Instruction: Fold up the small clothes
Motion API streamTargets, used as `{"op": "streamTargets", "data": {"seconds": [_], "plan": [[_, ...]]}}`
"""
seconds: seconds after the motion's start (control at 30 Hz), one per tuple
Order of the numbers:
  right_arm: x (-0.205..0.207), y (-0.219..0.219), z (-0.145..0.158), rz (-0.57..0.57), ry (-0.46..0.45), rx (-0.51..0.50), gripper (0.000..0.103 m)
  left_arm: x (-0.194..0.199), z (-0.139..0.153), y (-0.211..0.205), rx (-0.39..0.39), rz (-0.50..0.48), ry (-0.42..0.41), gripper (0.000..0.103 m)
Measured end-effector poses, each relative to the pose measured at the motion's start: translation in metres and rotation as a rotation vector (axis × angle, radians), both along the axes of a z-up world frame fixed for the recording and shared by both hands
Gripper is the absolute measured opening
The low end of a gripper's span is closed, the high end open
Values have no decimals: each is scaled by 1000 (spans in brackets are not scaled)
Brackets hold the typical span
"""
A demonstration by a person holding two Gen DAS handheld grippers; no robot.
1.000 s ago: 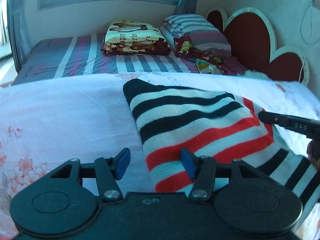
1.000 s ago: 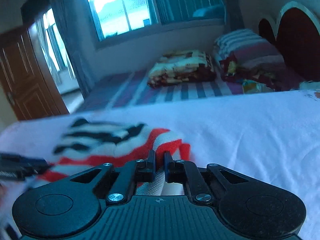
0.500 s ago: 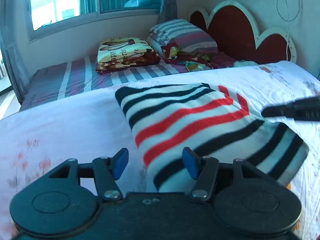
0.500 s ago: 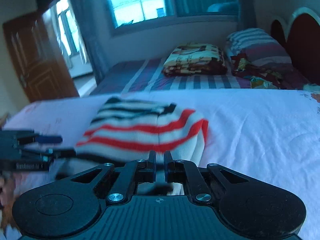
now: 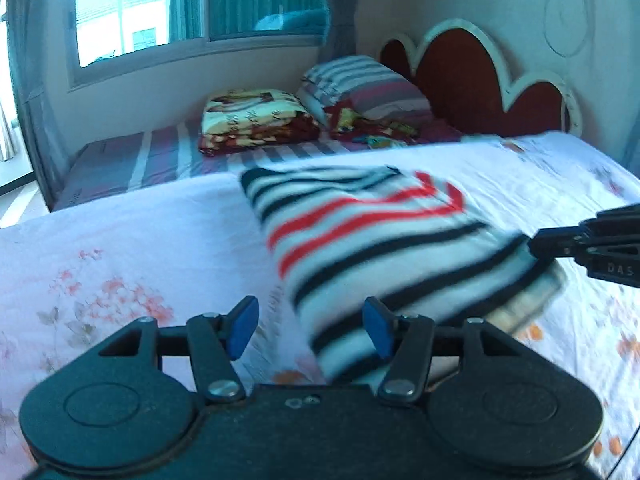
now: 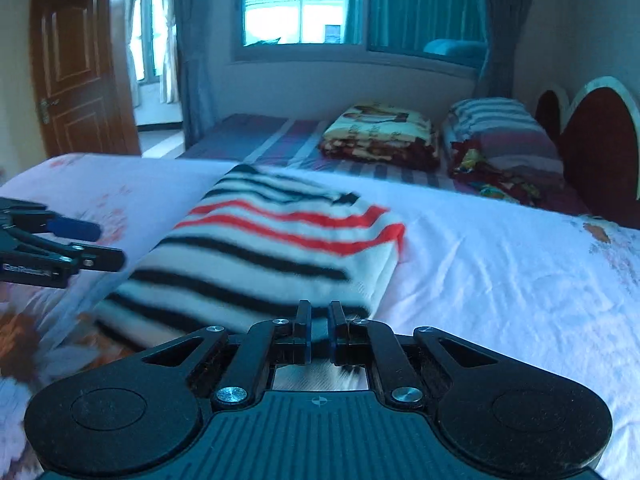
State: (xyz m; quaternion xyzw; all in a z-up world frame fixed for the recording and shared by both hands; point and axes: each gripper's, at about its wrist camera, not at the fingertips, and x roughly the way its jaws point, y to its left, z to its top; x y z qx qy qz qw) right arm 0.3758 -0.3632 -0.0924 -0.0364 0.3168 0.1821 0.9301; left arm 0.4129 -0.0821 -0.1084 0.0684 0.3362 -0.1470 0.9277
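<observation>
A folded knit sweater (image 5: 372,240) with white, black and red stripes lies on the white floral bedsheet (image 5: 120,240). My left gripper (image 5: 310,326) is open and empty, just in front of the sweater's near left corner. My right gripper (image 6: 319,324) is nearly shut, with the near edge of the sweater (image 6: 272,256) between its fingers. The right gripper also shows in the left wrist view (image 5: 592,246), at the sweater's right side. The left gripper shows in the right wrist view (image 6: 76,240), to the left of the sweater.
A second bed (image 5: 160,156) with a striped sheet stands behind, with a folded patterned blanket (image 5: 256,120) and a striped pillow (image 5: 360,84). A red heart-shaped headboard (image 5: 480,84) is at the right. A wooden door (image 6: 76,68) is at far left.
Both grippers have pulled back toward me. The sweater now lies flatter on the bed. The right gripper's jaws have parted slightly but still hold the sweater's edge.
</observation>
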Motion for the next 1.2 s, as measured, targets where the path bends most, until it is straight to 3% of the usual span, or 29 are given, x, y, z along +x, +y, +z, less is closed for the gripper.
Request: {"op": "streamTargets", "data": {"seconds": [0.1,0.27,0.6,0.63,0.73,0.87,0.97,1.07,1.13,1.2], "plan": [[-4,4,-14,-15,38,-38,7,-2,-16,-10,29,1,44,55],[1,-1,-36,-48,97,-31,7,-3,-29,-6,2,30,60,58],[3,1,-42,-47,93,-65,7,-9,-32,-6,32,42,54,64],[2,-1,-37,-55,98,-46,7,-11,-28,-3,19,48,57,64],[-5,-21,-16,-79,74,106,7,-18,-7,14,-75,59,3,80],[13,-29,3,-131,27,177,7,5,6,18,-118,58,-7,80],[42,-10,12,-121,13,138,7,34,8,0,-114,44,-4,80],[74,6,2,-122,53,100,7,62,-4,-19,-91,67,46,78],[91,13,-20,-114,141,56,7,76,-21,-24,-72,74,115,83],[91,15,-23,-86,123,28,7,83,-29,-20,-93,84,154,87]]}}
